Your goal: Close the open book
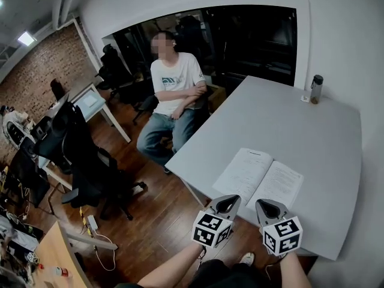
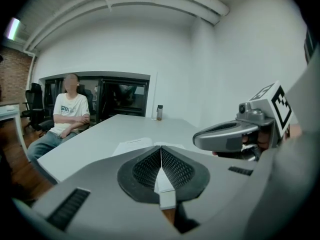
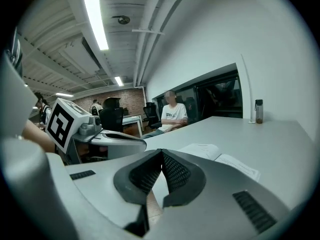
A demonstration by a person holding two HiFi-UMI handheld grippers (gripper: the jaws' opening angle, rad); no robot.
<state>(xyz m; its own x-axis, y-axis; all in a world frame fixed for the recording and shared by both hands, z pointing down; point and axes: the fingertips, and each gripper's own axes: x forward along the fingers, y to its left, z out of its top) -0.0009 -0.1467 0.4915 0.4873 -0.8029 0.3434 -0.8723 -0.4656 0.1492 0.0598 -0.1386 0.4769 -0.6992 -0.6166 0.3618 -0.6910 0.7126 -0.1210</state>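
Grey plastic nearest, just short of the table's near edge: left gripper and right gripper side by side, level with each other, both aimed across the tabletop and tilted a little down. Clenched tight in each case, mesh pads meeting at the tip with nothing caught between, probably kept that way to serve as blunt pushers for nudging under a cover rather than pinching thin pages. Next, on the table close to that near edge: open book, lying flat with both white printed pages up and its spine pointing away from the edge, squarely ahead and within reach from either side. Apart from both sets of fingertips, not yet touched; left page ahead of the left gripper, right page ahead of the right. Farther off, at the table's far corner, an upright drinks bottle, well clear. Beyond the table's left side, a seated person with arms folded, likely only looking on.
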